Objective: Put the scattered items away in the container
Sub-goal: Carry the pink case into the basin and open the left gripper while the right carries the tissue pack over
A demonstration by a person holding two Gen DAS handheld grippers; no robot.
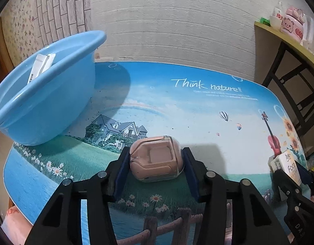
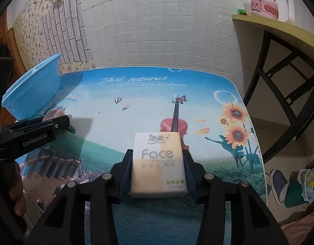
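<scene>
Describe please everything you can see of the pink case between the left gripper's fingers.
The pink case is small and rounded, matte pink inside a clear glossy shell, with a raised square panel on its upper face. It rests on the printed table mat, tilted a little. The left gripper has a blue pad at each side of it, seemingly pressing. Nothing else touches it; the blue basin stands apart.
</scene>
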